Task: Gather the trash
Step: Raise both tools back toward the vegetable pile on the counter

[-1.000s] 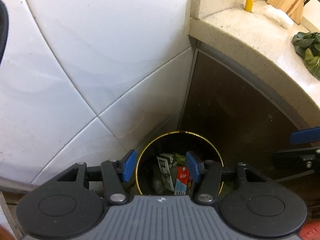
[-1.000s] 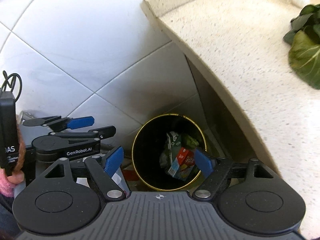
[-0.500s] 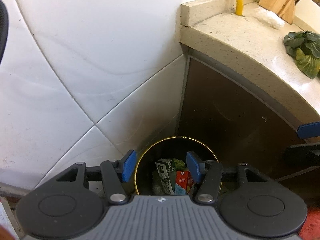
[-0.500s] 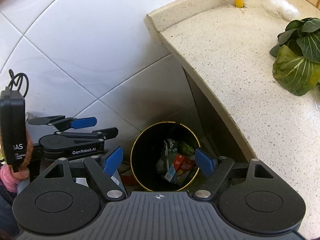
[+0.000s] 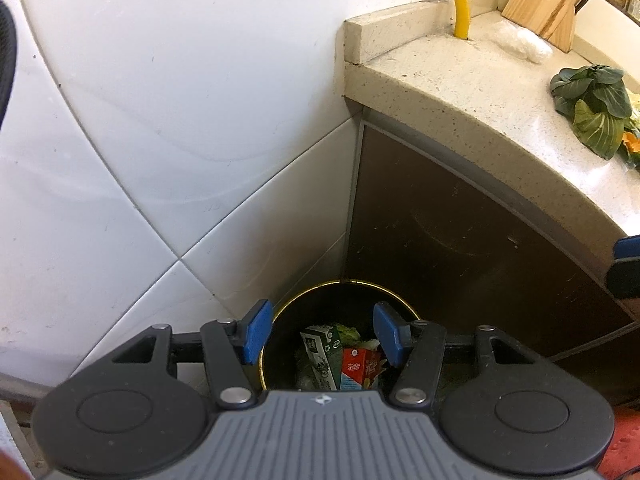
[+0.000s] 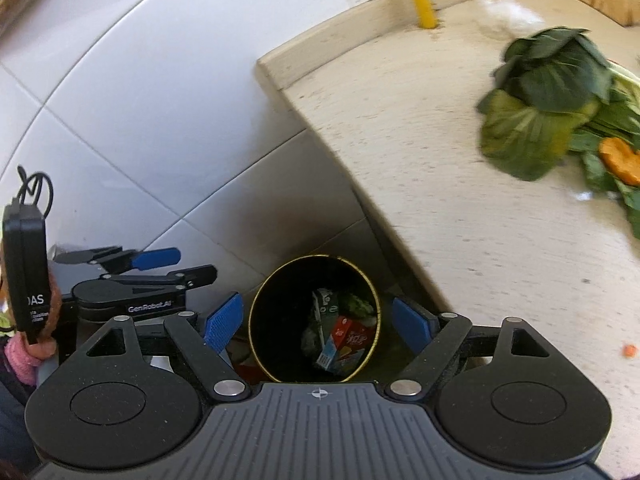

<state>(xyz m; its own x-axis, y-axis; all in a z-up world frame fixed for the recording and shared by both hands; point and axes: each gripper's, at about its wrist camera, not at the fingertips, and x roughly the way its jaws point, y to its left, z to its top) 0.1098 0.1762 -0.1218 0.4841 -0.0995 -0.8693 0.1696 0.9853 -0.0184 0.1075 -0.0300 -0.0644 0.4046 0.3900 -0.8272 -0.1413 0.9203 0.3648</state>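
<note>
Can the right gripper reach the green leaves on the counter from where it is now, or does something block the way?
Probably yes. The right gripper is open and empty, and the green leaves lie uncovered on the counter ahead to its right, with nothing between. It is aimed at the trash bin, so it must turn right.

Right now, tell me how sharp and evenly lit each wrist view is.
Left wrist view: sharp throughout, the leafy greens and countertop crisp; fisheye bends the tile joints, and the bin interior sits in deep shadow. Right wrist view: motion-blurred on the greens and counter, while the right claw stays crisp; the bin is dark inside.
</note>
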